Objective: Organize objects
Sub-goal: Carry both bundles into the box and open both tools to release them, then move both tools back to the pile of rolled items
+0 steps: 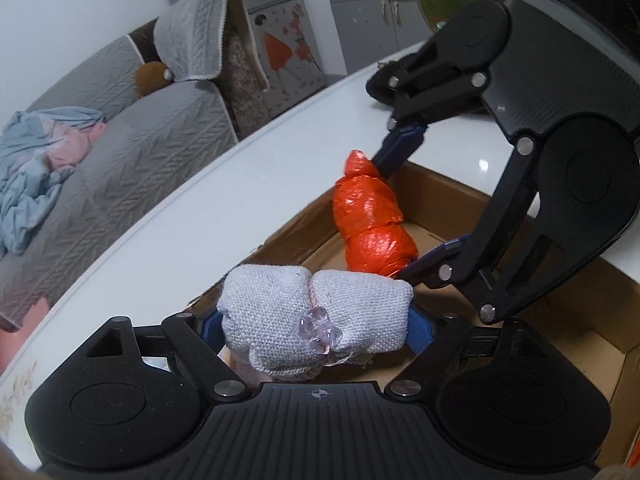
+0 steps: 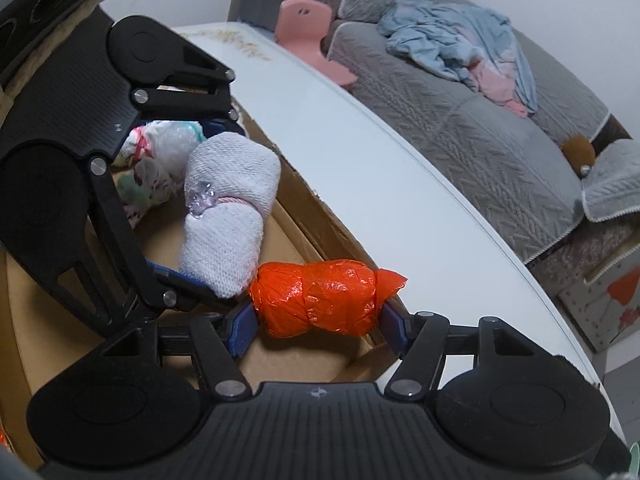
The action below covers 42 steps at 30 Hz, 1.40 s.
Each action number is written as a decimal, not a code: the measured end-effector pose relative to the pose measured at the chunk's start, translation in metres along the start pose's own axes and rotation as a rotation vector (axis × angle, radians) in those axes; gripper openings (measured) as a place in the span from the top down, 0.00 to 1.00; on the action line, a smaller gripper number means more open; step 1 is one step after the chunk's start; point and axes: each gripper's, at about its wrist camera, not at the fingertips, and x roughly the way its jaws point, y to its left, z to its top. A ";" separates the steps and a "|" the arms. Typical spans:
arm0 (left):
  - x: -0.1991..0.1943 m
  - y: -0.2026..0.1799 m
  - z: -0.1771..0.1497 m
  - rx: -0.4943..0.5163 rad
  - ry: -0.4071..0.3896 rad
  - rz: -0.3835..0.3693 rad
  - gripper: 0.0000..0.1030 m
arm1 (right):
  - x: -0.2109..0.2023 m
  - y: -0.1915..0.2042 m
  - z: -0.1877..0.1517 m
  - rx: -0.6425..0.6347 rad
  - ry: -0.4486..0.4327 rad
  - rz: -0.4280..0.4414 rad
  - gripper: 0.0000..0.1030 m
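Left wrist: white knit bundle (image 1: 316, 316) bead-tied; orange plastic roll (image 1: 372, 224).

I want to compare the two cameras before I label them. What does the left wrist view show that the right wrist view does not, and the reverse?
Only the left wrist view: grey cabinets and a floral screen behind the table.

Only the right wrist view: a pink chair past the table, and a patterned cloth bundle in the box.

Both: the left gripper with jaws closed on the white knitted bundle, the right gripper with jaws closed on the orange plastic roll, the cardboard box, the white table and the grey sofa.
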 end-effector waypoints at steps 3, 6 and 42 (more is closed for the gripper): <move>0.002 -0.001 -0.001 0.013 0.010 0.009 0.12 | 0.001 0.003 -0.001 -0.029 0.011 -0.007 0.41; 0.002 -0.001 -0.001 0.007 0.009 0.021 0.09 | 0.000 0.001 -0.002 -0.037 0.021 -0.004 0.39; -0.086 0.019 -0.003 -0.134 -0.016 0.131 0.01 | -0.047 -0.015 0.018 0.035 -0.053 -0.048 0.14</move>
